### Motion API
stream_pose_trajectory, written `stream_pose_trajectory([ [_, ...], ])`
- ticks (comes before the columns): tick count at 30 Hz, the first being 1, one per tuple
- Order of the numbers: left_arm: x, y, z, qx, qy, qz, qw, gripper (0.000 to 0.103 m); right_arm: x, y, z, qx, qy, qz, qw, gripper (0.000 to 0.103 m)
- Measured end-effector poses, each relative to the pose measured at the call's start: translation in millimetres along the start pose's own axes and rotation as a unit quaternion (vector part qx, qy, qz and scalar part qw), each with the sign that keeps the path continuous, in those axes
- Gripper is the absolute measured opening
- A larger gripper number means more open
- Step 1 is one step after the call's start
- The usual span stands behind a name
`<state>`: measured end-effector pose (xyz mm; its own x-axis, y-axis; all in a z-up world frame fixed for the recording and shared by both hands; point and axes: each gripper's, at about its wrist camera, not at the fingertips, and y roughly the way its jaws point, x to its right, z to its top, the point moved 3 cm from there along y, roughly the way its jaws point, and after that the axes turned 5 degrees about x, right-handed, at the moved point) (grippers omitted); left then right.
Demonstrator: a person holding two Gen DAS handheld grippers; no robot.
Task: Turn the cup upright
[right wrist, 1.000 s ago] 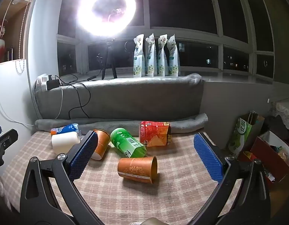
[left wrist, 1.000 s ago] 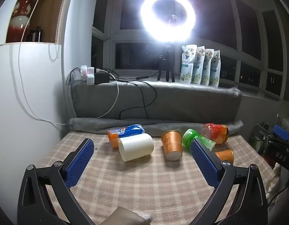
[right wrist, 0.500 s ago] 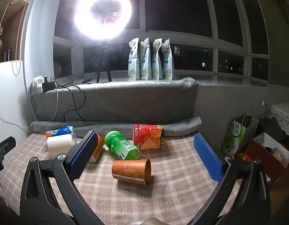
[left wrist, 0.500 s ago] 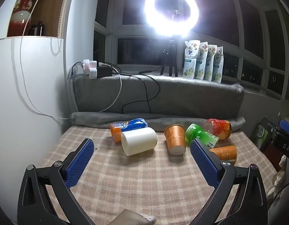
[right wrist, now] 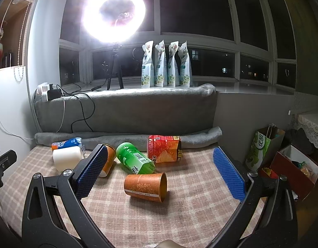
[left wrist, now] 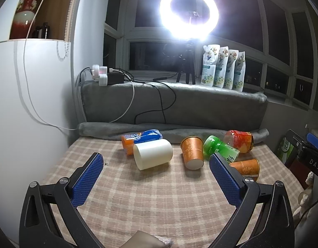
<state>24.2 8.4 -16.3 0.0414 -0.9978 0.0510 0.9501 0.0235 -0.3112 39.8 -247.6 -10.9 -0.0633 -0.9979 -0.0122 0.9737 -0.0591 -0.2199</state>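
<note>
Several cups lie on their sides on the checked cloth. A white cup (left wrist: 152, 154) lies ahead of my left gripper (left wrist: 155, 177), which is open and empty. An orange cup (left wrist: 192, 152) lies to its right with its base toward me. A second orange cup (right wrist: 146, 186) lies on its side with its mouth to the right, between the fingers of my right gripper (right wrist: 159, 173), which is open and empty. The white cup also shows in the right wrist view (right wrist: 67, 158).
A green can (right wrist: 135, 161), a red snack carton (right wrist: 164, 148) and a blue packet (left wrist: 142, 136) lie at the back near a grey rolled blanket (right wrist: 200, 137). A bright ring light (left wrist: 188, 12) stands on the sill. Bags and boxes (right wrist: 287, 161) sit off the right edge.
Both grippers have drifted slightly closer to the cups and tilted a little. The cups have not moved. Both stay open.
</note>
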Motion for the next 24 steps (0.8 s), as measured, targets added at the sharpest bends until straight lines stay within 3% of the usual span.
stream_pose_trajectory([
  [24, -3.7, 1.1, 0.0, 0.004, -0.002, 0.006, 1.0, 0.102, -1.8, 0.6, 2.8, -0.001, 0.0, 0.001, 1.0, 0.103],
])
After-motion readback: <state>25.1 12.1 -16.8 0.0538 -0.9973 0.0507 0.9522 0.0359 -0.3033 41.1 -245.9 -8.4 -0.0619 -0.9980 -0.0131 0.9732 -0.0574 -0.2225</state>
